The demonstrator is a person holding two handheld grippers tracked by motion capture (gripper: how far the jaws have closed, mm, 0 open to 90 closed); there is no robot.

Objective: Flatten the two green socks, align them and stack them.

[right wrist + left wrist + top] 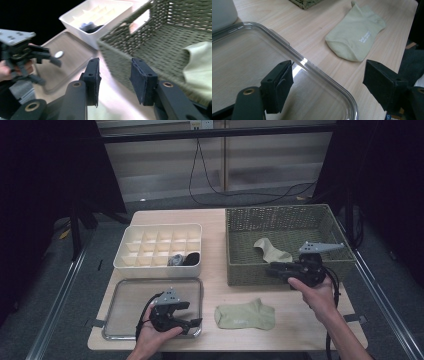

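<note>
A pale green sock [246, 315] [357, 37] lies flat on the table near the front edge. A second pale sock [272, 252] [200, 62] lies inside the woven green basket [285, 215] [120, 50]. My left gripper [191, 314] [328, 72] hangs open over the right front corner of a clear plastic lid [130, 305] [249, 55], nothing between its jaws. My right gripper [271, 268] [115, 67] is raised at the basket's front wall, pointing left, open and empty.
A white divided box [160, 265] [82, 23] stands behind the lid, with dark rolled socks [184, 259] in two front compartments. Bare table lies between the lid and the loose sock. Cables trail across the floor beyond the table.
</note>
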